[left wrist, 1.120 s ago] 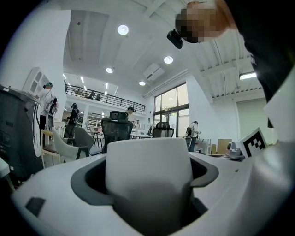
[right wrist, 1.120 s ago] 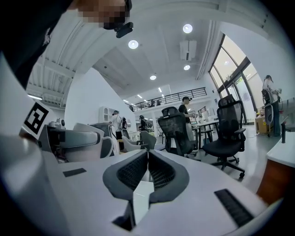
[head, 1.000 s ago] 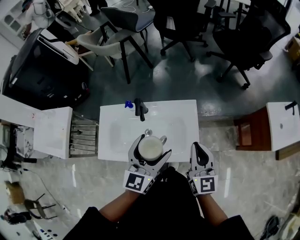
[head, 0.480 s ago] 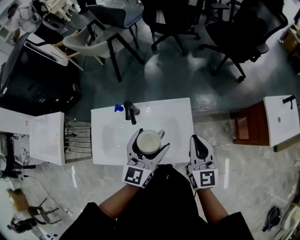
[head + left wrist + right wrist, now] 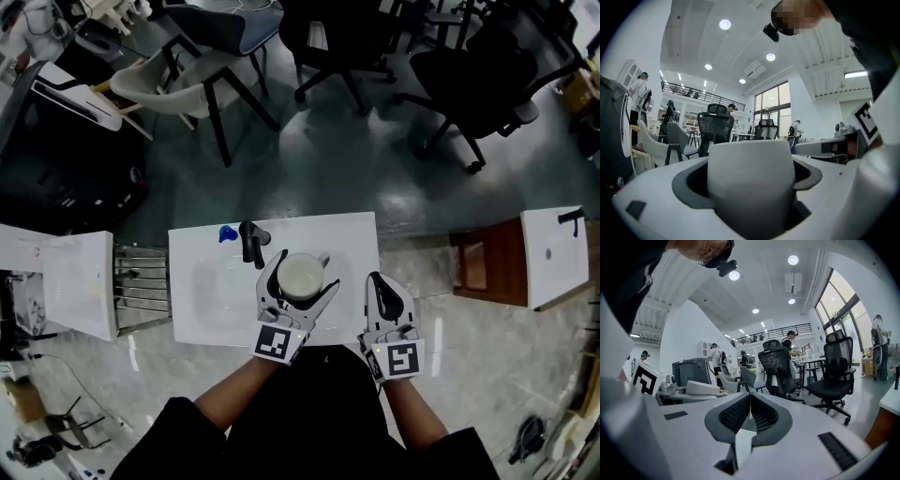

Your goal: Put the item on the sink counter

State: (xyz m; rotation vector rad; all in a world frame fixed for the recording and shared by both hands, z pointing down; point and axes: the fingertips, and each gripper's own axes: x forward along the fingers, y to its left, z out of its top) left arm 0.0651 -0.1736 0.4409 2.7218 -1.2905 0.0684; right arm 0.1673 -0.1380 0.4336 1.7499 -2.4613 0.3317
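My left gripper (image 5: 300, 277) is shut on a white mug (image 5: 300, 274), held upright over the right half of the white sink counter (image 5: 352, 234). The mug's handle points away, to the far right. In the left gripper view the mug (image 5: 751, 183) fills the space between the jaws of the left gripper (image 5: 751, 187). The right gripper (image 5: 379, 281) hovers at the counter's front right corner, shut with nothing in it. In the right gripper view the right gripper (image 5: 750, 405) shows its pads (image 5: 765, 414) pressed together. A black faucet (image 5: 249, 240) stands at the counter's back.
A blue object (image 5: 227, 233) lies beside the faucet. A metal rack (image 5: 142, 279) and another white counter (image 5: 80, 281) are to the left. A brown cabinet (image 5: 487, 262) and a further white counter (image 5: 558, 253) are to the right. Chairs (image 5: 187, 70) stand beyond the sink.
The left gripper has carried the mug from the sink's front edge farther in over the basin. The right gripper has moved along beside it, still shut.
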